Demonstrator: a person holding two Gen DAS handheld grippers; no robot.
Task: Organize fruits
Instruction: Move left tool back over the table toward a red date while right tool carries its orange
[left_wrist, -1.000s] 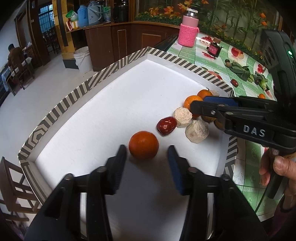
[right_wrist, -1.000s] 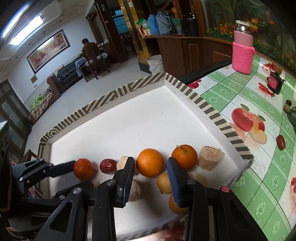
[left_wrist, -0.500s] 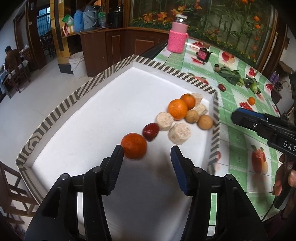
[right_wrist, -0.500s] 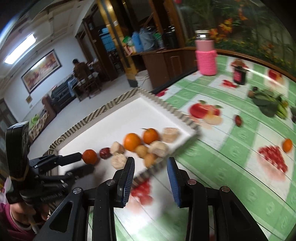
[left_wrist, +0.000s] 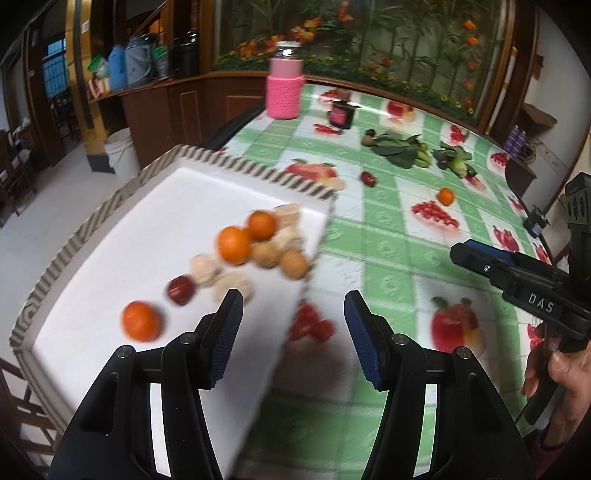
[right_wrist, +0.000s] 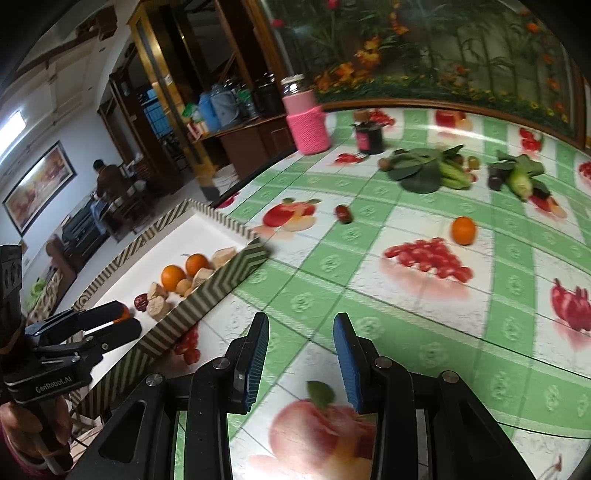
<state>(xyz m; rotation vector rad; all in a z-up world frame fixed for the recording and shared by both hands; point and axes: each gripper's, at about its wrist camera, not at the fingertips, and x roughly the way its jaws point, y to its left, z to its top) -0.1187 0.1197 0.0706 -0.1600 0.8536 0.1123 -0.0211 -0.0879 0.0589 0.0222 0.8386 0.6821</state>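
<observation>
A white tray with a striped rim holds two oranges, a red-orange tangerine, a red date and several beige pieces. Out on the green fruit-print tablecloth lie a small orange and a loose red date. My left gripper hangs over the tray's right rim, its jaws opening with nothing between them. My right gripper stands open and empty above the tablecloth, right of the tray, well short of the small orange.
A jar in a pink knitted sleeve and a small dark jar stand at the table's far side. Leafy greens and corn lie beyond the small orange. The floor drops away left of the tray.
Both grippers have swung right, away from the fruit in the tray and out over the tablecloth. The left jaws have spread a little wider. The tangerine stays in the tray.
</observation>
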